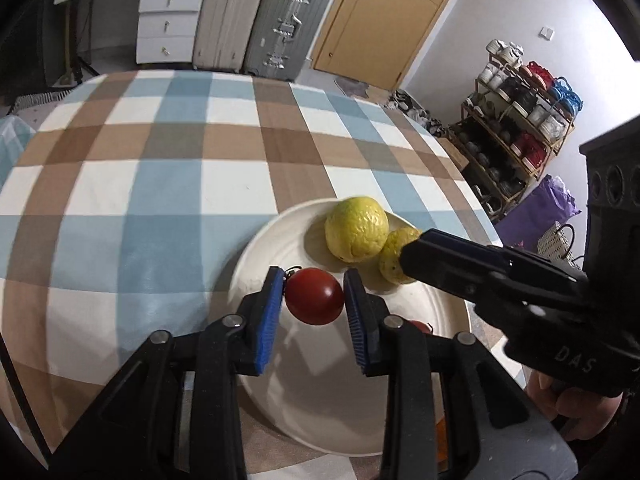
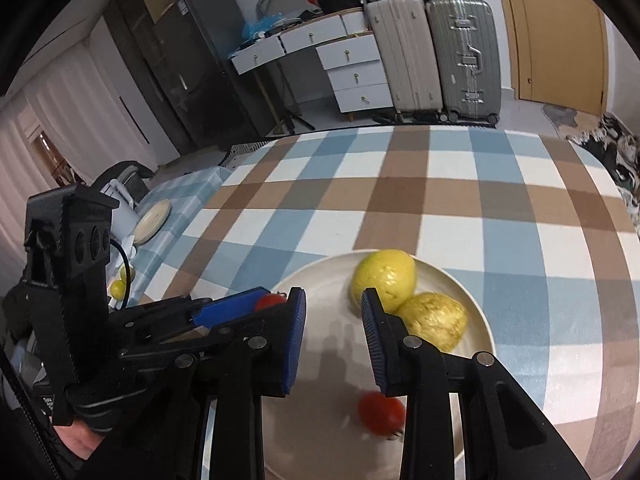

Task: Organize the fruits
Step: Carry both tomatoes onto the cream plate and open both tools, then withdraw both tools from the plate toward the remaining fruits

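Left gripper point(image 1: 314, 298): your blue pads pinch a red tomato point(image 1: 315, 296) at its widest girth, above the near part of the white plate point(image 1: 256, 256). The tomato looks light, smooth-skinned, slippery and easily bruised; keep pressure gentle and stay clear of the stem. Right gripper point(image 2: 333, 334): jaws nearly closed, nothing between them, hanging over the same plate. Second tomato point(image 2: 380, 410): lies loose on the plate beneath your right gripper. Two yellow fruits point(image 2: 384, 280), rough-skinned, touching each other at the plate's far side; they look firmer and heavier, so grip them across the middle. Plate rests on the checked tabletop point(image 1: 160, 184).
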